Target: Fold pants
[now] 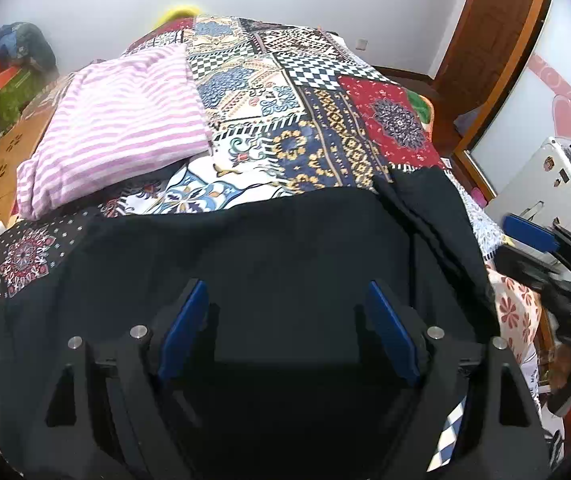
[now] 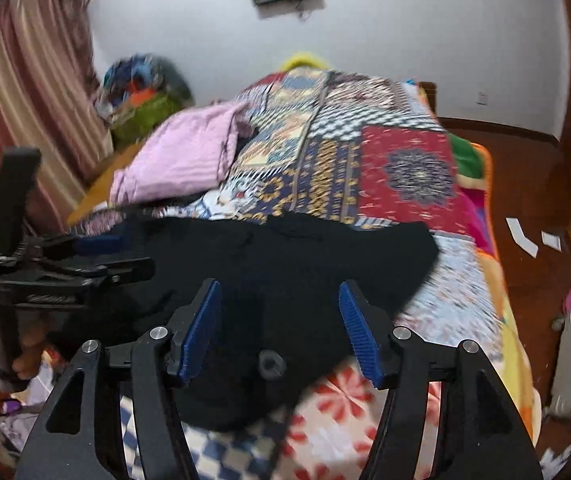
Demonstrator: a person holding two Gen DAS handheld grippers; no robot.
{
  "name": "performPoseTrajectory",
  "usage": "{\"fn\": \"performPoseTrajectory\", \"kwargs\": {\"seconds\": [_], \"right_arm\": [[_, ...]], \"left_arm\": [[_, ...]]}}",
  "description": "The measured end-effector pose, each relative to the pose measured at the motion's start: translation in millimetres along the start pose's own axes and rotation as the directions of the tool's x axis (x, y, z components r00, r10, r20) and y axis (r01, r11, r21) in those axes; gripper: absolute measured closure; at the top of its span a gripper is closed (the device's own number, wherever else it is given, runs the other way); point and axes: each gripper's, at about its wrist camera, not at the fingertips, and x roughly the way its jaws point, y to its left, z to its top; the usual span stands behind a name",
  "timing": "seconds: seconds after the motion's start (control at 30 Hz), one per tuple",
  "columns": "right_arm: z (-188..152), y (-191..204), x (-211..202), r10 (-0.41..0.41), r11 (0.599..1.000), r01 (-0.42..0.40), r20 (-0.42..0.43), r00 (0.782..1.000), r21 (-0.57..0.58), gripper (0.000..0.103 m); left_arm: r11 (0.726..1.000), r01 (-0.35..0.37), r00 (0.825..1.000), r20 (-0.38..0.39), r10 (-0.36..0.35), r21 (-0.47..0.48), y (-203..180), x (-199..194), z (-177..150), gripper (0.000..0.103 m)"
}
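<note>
The black pants (image 1: 269, 252) lie spread on the patchwork bedspread (image 1: 317, 120), with a bunched fold along their right side. My left gripper (image 1: 287, 300) is open and empty, its blue pads (image 1: 183, 328) hovering over the black cloth. In the right wrist view the pants (image 2: 293, 256) lie across the bed's near end. My right gripper (image 2: 279, 300) is open and empty above their near edge, where a dark button (image 2: 271, 364) shows. The left gripper (image 2: 97, 258) appears at the left of that view; the right gripper (image 1: 541, 244) appears at the right edge of the left wrist view.
A folded pink-striped garment (image 1: 113, 128) lies at the bed's left. A wooden board (image 1: 1, 176) and a pile of bags (image 1: 9, 76) stand left of the bed. A white suitcase (image 1: 549, 188), a wooden door (image 1: 493, 32) and the wooden floor (image 2: 533, 200) are on the right.
</note>
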Motion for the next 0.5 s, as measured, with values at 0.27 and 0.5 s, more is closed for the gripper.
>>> {"fn": "performPoseTrajectory", "kwargs": {"seconds": [0.27, 0.5], "right_arm": [[16, 17, 64, -0.159, 0.983, 0.149, -0.098, 0.982, -0.105, 0.045], [17, 2, 78, -0.171, 0.985, 0.165, -0.134, 0.976, -0.051, 0.055]], "left_arm": [[1.000, 0.013, 1.000, -0.004, -0.013, -0.002, 11, 4, -12, 0.021], [0.998, 0.051, 0.999, -0.008, -0.051, -0.043, 22, 8, -15, 0.021]]}}
